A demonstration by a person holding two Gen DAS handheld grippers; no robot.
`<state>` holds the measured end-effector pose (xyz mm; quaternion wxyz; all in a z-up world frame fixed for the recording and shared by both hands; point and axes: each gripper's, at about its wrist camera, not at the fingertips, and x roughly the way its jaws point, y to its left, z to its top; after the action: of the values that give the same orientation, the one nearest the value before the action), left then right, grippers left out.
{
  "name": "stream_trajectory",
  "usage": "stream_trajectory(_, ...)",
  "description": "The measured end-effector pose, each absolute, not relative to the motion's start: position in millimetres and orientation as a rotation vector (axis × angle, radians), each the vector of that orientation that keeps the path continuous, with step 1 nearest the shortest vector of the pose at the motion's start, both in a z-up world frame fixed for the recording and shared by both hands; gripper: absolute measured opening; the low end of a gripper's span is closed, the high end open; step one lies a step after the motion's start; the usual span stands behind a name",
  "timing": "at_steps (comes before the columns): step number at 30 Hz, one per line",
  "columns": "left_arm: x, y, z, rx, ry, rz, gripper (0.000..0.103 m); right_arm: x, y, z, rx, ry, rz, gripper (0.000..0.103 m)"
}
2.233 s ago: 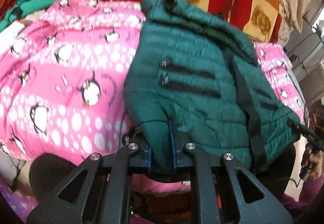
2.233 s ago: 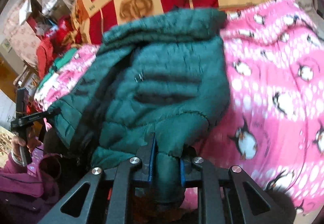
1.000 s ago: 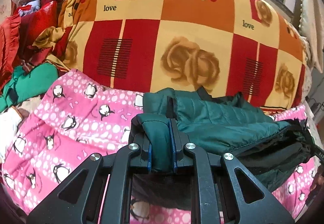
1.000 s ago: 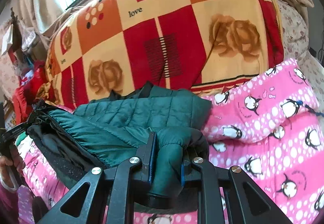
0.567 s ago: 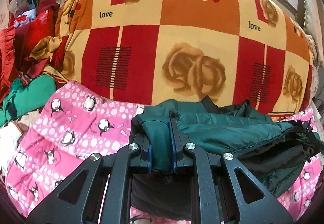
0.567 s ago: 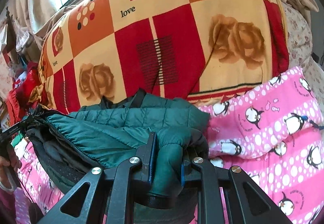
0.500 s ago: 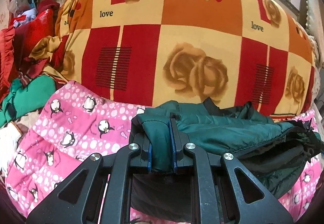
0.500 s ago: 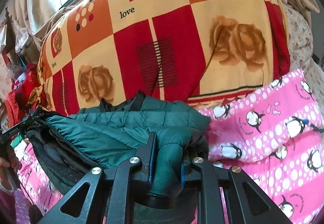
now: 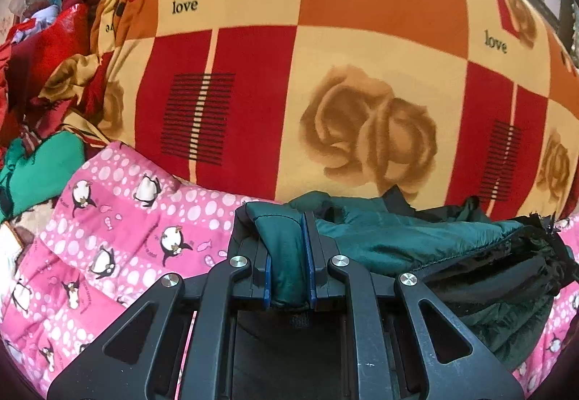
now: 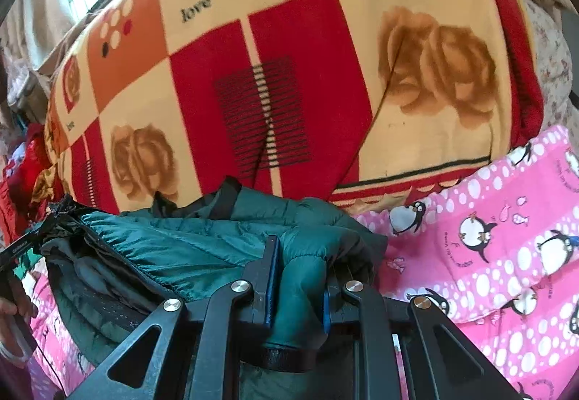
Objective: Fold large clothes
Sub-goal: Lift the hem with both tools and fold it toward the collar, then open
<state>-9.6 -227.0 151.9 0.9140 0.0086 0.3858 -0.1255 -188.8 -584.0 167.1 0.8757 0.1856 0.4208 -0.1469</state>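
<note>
Fabric filled the left wrist view: the left gripper (image 9: 287, 255) had its fingers (image 9: 267, 277) pinching a bunched fold of the green quilted jacket (image 9: 398, 240). From there the jacket ran off to the right, doubled over so that its dark lining (image 9: 506, 277) showed at the edge. It hung just above the pink penguin quilt (image 9: 119, 237) on the bed, with a large red and orange rose blanket (image 9: 325, 74) heaped behind.

Seen from the right wrist, the right gripper (image 10: 296, 277) likewise had its fingers (image 10: 271, 277) clamped on a thick green wad, apparently a cuff or hem end of the jacket (image 10: 188, 248), which stretched away to the left over the penguin quilt (image 10: 506, 255). At the far left edge a hand (image 10: 14, 295) and part of the other tool were just visible.

Judging by the puffed quilting and glossy shell, the jacket is probably light, soft and springy, and rather slick, so a thin pinch could slip. Holding thick seamed edges, as both grippers did, looked the surer grip for laying the fold flat.
</note>
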Motion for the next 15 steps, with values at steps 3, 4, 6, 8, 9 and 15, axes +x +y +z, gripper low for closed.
stream_trajectory(3,-1.4,-232.5,140.2,0.029,0.805,-0.247,0.013,-181.0,-588.4,150.5,0.405,0.893,-0.317,0.017)
stream_trajectory(4,0.9,-234.3,136.5,0.037,0.807,-0.244,0.013,-178.9,-589.9,144.9,0.410,0.898,-0.320,0.017)
stream_trajectory(6,6.2,-238.2,127.8,0.057,0.812,-0.239,0.013,-175.6,-592.7,136.4,0.421,0.905,-0.324,0.017)
stream_trajectory(8,11.3,-241.4,120.2,0.069,0.822,-0.235,0.013,-172.8,-595.2,128.2,0.431,0.911,-0.328,0.017)
stream_trajectory(9,13.9,-242.7,116.4,0.071,0.828,-0.233,0.013,-171.1,-596.4,123.4,0.436,0.915,-0.329,0.017)
stream_trajectory(15,19.1,-249.9,101.5,0.094,0.821,-0.221,0.014,-169.3,-597.5,104.7,0.450,0.923,-0.335,0.018)
